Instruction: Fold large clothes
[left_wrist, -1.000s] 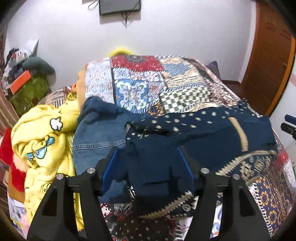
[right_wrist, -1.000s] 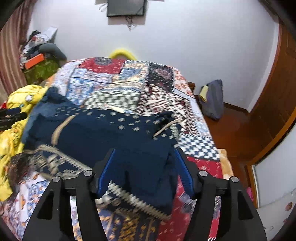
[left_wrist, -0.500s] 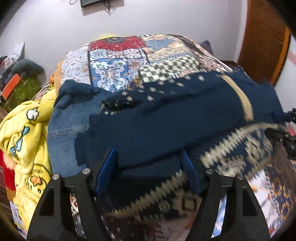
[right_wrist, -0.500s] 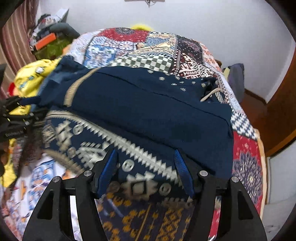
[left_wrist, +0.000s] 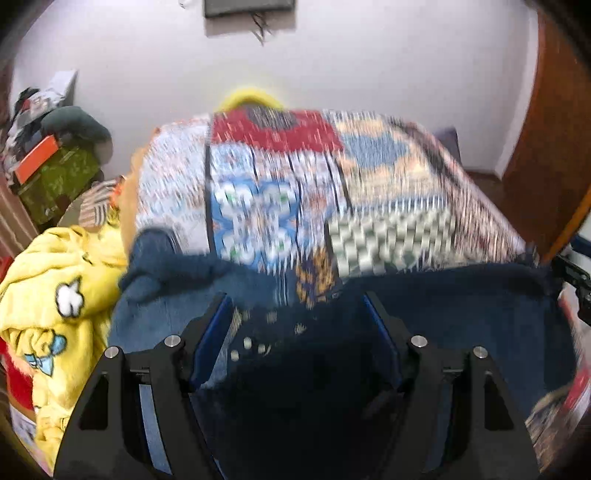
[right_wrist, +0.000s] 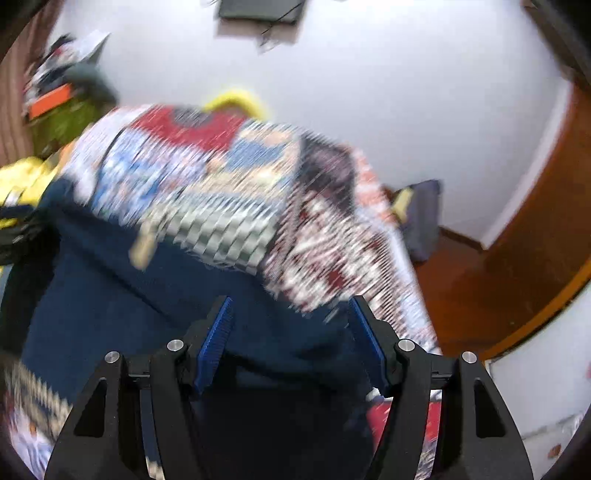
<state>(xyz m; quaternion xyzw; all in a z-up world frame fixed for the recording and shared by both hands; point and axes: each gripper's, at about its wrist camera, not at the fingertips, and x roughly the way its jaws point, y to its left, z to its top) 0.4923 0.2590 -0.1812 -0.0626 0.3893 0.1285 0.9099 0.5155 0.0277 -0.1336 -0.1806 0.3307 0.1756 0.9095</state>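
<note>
While blurred, navy garment (left_wrist: 461, 314) lies crosswise on bed (left_wrist: 280, 192).

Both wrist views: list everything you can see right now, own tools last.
navy garment: 1, dark blue, front of bed, between both tools' fingers
patchwork quilt: 1, multicolour, covering bed
denim garment: 1, blue, left of navy one
yellow garment: 1, cartoon print, far left
clutter pile: green, orange, left corner
door: 1, brown, right
bag: 1, grey-blue, floor by wall
left tool: black, blue pads, open
right tool: same, open
</note>
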